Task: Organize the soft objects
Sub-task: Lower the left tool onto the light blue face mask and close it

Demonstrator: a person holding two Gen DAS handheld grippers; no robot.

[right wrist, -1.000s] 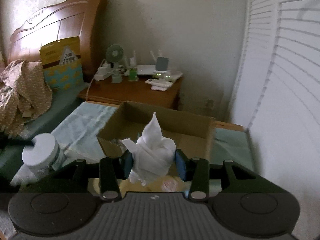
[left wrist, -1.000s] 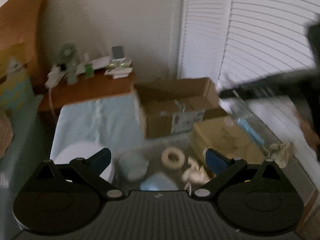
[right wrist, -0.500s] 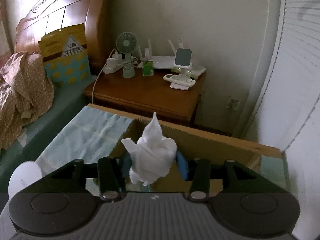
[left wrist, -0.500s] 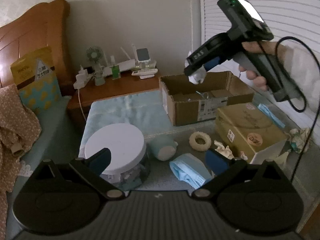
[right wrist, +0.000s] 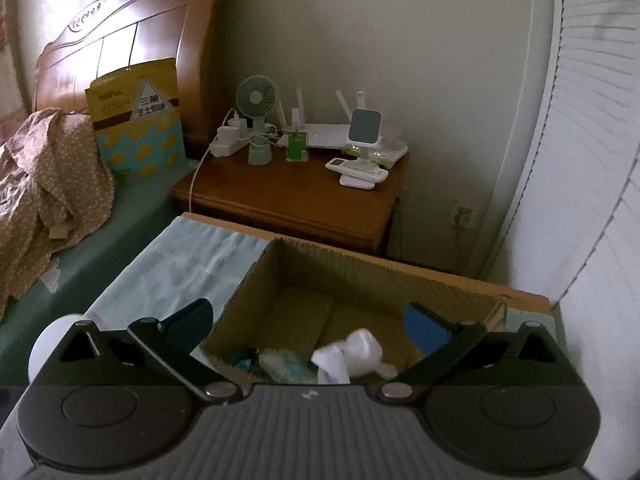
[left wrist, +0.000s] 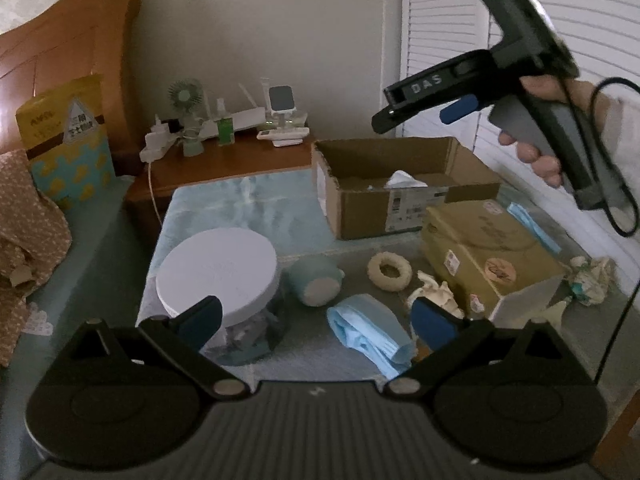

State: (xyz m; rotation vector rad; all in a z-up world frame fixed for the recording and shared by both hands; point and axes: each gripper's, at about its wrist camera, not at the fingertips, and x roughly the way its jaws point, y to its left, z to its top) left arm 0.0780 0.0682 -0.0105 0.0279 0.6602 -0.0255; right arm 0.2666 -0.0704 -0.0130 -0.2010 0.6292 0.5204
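R gripper hangs above the open cardboard box, fingers spread wide, nothing between them. White cloth bundle lies inside the box, by its near wall, next to some bluish stuff too blurred to name. In the L wrist view the same box sits at the table's far edge w/ the bundle's white tip showing over the rim.

L gripper fingers also wide, empty, over the near part of the table. Just ahead: blue face mask, white-lidded jar toward the left edge, cream ring mid-table, tan closed carton toward the right edge.
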